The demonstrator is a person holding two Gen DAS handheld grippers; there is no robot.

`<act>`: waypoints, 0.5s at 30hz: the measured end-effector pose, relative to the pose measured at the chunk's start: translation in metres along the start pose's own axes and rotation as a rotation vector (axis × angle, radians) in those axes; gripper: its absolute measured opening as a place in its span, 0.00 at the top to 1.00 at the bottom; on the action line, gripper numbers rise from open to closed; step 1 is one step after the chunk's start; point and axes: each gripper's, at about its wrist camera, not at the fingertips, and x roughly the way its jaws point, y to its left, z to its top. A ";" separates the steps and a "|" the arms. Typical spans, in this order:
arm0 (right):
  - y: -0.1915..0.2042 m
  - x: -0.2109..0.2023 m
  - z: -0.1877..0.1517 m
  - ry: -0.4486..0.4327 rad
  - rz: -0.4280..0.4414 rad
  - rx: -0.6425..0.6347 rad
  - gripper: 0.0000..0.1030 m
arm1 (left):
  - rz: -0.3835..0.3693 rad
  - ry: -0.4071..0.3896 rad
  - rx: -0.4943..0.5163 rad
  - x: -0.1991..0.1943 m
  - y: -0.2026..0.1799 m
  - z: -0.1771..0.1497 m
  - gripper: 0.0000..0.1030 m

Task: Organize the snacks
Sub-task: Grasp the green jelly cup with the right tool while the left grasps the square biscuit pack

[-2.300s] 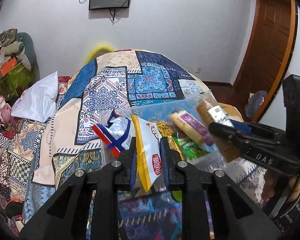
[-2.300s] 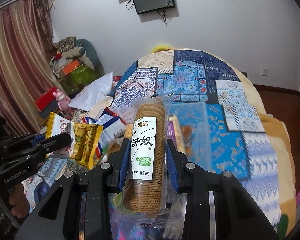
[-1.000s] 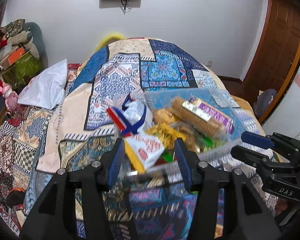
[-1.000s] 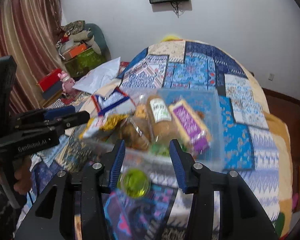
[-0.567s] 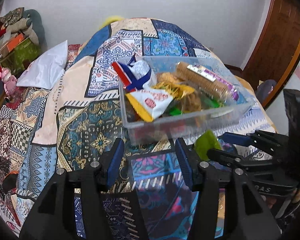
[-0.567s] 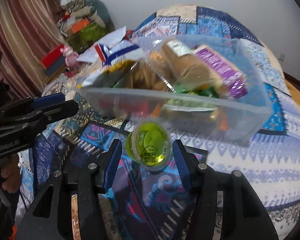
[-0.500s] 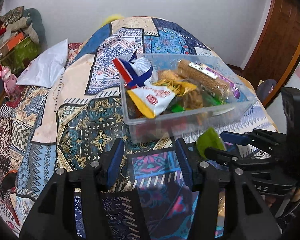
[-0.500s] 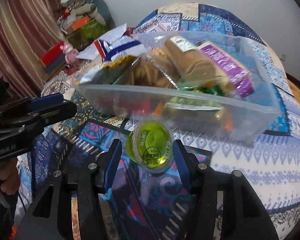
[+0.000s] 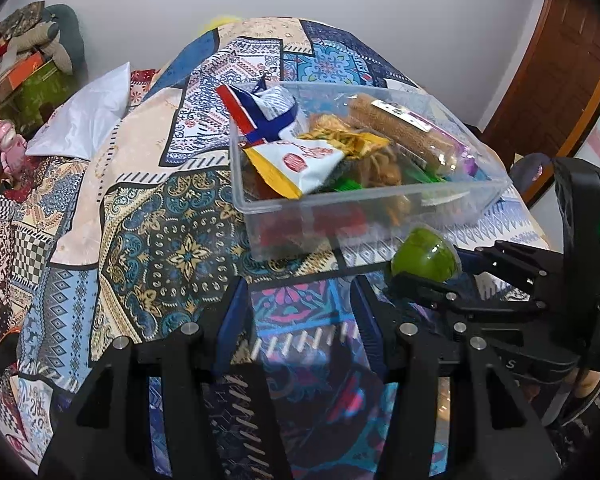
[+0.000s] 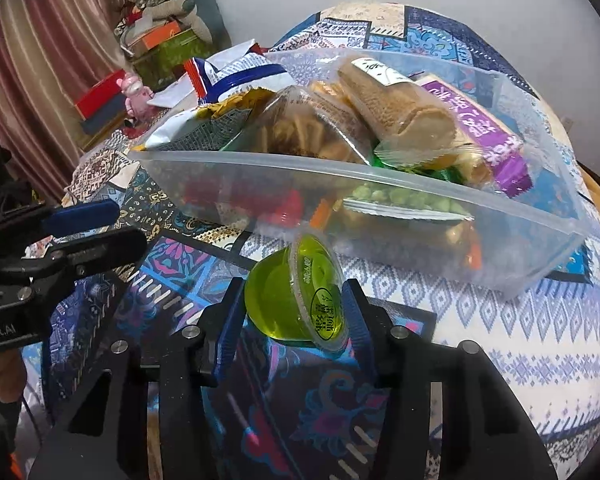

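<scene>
A clear plastic box point(image 9: 380, 194) point(image 10: 340, 172) stands on the patterned bedspread, heaped with snacks: a biscuit roll point(image 10: 392, 108), a purple packet point(image 10: 484, 128), a white-and-yellow bag point(image 9: 300, 164) and a red-white-blue bag point(image 9: 268, 112). In front of the box's near wall, a green jelly cup point(image 10: 296, 300) point(image 9: 424, 256) lies tilted between the blue pads of my right gripper point(image 10: 294, 312) point(image 9: 424, 268). Its jaws are closing and both pads touch the cup. My left gripper point(image 9: 300, 308) point(image 10: 120, 226) stands open over the bedspread, left of the cup, holding nothing.
A white pillow point(image 9: 88, 120) lies at the bed's far left. Stacked boxes and cloth point(image 10: 160, 44), a pink toy point(image 10: 134, 92) and a striped curtain point(image 10: 40, 60) line the left side. A wooden door point(image 9: 552, 80) is at the right. A hand point(image 10: 0, 376) holds the left gripper.
Earlier the left gripper held the white-and-yellow bag and the right the biscuit roll; both now lie in the box. Both grippers sank before the box, and the right closed around the jelly cup.
</scene>
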 end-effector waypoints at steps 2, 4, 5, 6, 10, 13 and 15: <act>0.000 -0.007 -0.004 -0.006 0.003 0.008 0.58 | -0.002 0.006 0.009 -0.005 -0.007 -0.003 0.48; -0.001 -0.014 -0.006 -0.013 0.005 0.017 0.58 | -0.004 0.006 0.011 -0.012 -0.014 -0.006 0.39; -0.001 -0.020 -0.009 -0.019 0.003 0.020 0.58 | -0.009 0.003 0.009 -0.016 -0.017 -0.007 0.37; -0.002 -0.024 -0.010 -0.024 0.002 0.023 0.58 | -0.019 0.000 0.008 -0.022 -0.022 -0.010 0.36; -0.007 -0.046 -0.025 -0.043 -0.007 0.048 0.58 | -0.055 0.011 0.014 -0.036 -0.041 -0.018 0.30; -0.013 -0.058 -0.035 -0.049 -0.020 0.062 0.58 | -0.065 0.034 0.029 -0.041 -0.060 -0.026 0.30; -0.018 -0.068 -0.044 -0.055 -0.029 0.074 0.58 | -0.062 0.056 0.031 -0.040 -0.071 -0.031 0.30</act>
